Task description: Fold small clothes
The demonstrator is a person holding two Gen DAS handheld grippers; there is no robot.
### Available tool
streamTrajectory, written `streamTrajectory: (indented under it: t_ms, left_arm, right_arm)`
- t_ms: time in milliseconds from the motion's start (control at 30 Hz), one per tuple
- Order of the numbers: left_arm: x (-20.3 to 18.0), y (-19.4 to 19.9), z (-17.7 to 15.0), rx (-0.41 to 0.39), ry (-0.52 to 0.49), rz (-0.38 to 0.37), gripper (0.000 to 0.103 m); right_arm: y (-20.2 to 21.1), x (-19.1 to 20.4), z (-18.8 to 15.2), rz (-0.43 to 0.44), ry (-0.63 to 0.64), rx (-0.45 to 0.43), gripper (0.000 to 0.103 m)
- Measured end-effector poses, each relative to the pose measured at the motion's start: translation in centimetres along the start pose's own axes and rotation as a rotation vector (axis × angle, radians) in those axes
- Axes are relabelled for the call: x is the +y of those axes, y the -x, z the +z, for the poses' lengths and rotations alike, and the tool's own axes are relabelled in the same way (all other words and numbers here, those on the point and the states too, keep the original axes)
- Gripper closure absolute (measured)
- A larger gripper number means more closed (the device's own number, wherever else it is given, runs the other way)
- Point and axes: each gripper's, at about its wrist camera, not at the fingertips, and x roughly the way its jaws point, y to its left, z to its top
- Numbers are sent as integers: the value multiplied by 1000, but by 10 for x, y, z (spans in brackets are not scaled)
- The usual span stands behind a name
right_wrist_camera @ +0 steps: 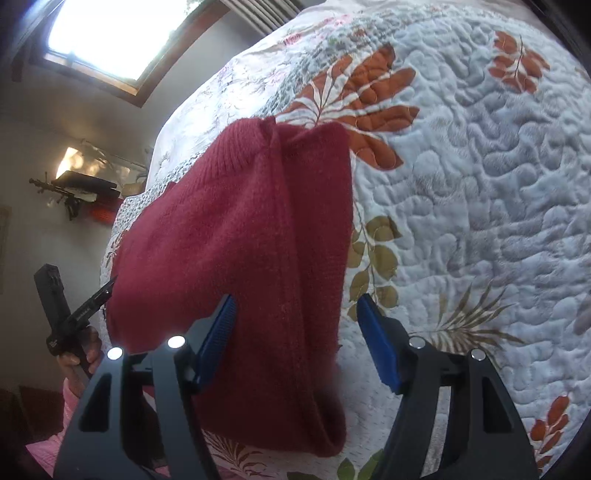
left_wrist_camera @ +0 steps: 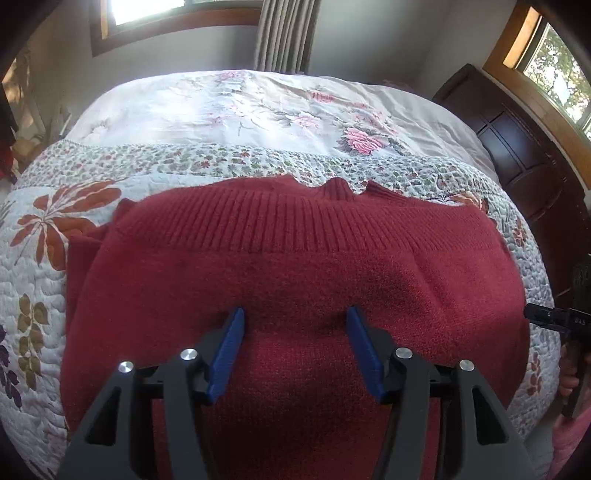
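Floral quilt; curtain; dark headboard.

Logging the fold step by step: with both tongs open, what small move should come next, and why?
Probably close the right tongs on the red sweater's edge to start another fold: both tongs are open, holding nothing, and the sweater lies on the quilt.

Fuzzy ribbed-knit red sweater on puckered quilted bedspread
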Motion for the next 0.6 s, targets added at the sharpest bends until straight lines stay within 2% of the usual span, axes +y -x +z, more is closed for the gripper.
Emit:
streamTrajectory:
  t_ms: [100, 167, 233, 333, 600]
  left_arm:
    - [4, -2, -1, 5, 16, -16, 44]
    - [8, -3, -1, 10, 35, -37, 44]
    - [10, -3, -1, 13, 36, -46, 44]
    - [11, -4, -1, 17, 34, -53, 43]
    - [16, -10, -1, 29, 39, -82, 43]
  right_arm:
    - [-15, -5, -2, 43, -29, 32, 52]
    - [-20, -4, -3, 78, -41, 49, 71]
    - [-18, 4, -4, 64, -6, 50, 80]
    - [-19, 13, -4, 26, 5, 59, 83]
    - [-32, 13, -6, 39, -43, 70, 84]
